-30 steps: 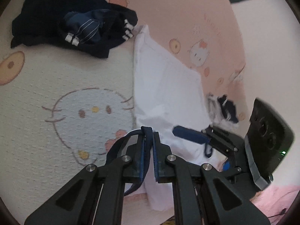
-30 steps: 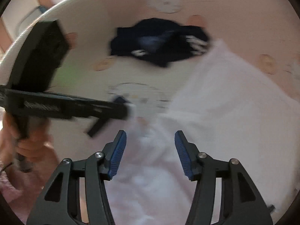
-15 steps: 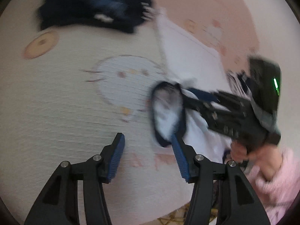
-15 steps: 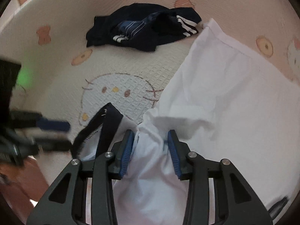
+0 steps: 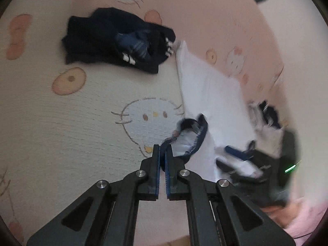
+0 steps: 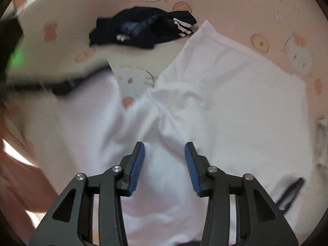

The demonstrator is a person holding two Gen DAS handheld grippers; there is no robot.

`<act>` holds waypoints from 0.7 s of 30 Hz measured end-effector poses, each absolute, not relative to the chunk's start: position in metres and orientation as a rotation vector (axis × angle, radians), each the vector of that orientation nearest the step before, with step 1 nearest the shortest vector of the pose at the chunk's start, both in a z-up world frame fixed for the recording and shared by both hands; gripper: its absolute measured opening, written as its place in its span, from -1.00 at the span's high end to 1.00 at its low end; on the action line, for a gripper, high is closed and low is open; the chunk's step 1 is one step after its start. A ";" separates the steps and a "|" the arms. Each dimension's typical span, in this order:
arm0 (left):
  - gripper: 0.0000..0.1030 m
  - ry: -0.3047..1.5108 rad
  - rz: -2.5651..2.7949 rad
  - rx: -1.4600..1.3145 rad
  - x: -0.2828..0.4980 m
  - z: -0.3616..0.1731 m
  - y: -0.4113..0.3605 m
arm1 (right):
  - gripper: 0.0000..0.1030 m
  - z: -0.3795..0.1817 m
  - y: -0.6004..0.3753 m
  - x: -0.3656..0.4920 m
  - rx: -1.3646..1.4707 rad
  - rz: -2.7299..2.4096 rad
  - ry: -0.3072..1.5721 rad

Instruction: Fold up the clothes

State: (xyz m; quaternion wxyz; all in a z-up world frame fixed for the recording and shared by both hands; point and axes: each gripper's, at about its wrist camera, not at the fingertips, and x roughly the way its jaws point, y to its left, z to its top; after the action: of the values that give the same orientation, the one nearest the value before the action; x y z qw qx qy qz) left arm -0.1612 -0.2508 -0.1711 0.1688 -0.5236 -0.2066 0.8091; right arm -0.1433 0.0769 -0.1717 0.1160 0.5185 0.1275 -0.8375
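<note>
Left view catches the left tongs [image 5: 162, 149] pinching the white shirt's [image 5: 207, 94] navy collar [image 5: 196, 137]. Right view only shows the right tongs [image 6: 164, 149] (opening, nothing gripped) over bunched shirt.

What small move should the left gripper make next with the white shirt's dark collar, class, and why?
Probably draw the navy-trimmed collar outward to flatten the white cotton shirt. The left gripper is shut on the collar, the fabric near the opening right gripper is bunched, with cloth between its pads unpressed, and the cartoon-print mat lies bare beside it.
</note>
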 end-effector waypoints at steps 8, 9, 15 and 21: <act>0.30 -0.559 2.300 -1.819 -0.161 -0.216 -0.260 | -0.03 -0.176 0.061 -0.143 1.468 -2.500 0.471; 0.24 -0.583 2.292 -1.794 -0.159 -0.216 -0.262 | -0.03 -0.171 0.062 -0.141 1.448 -2.504 0.432; 0.09 -0.492 2.219 -1.734 -0.145 -0.205 -0.244 | -0.04 -0.151 0.047 -0.132 1.333 -2.402 0.405; 0.09 -0.323 2.270 -1.762 -0.150 -0.210 -0.228 | -0.03 -0.177 0.023 -0.149 1.392 -2.324 0.530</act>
State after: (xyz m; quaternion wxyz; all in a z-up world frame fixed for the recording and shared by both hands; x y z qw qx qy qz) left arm -0.1496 -0.2280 -0.2103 0.1248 -0.6046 -0.1109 0.7789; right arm -0.1487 0.0228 -0.1772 0.1894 0.4951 0.1885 -0.8267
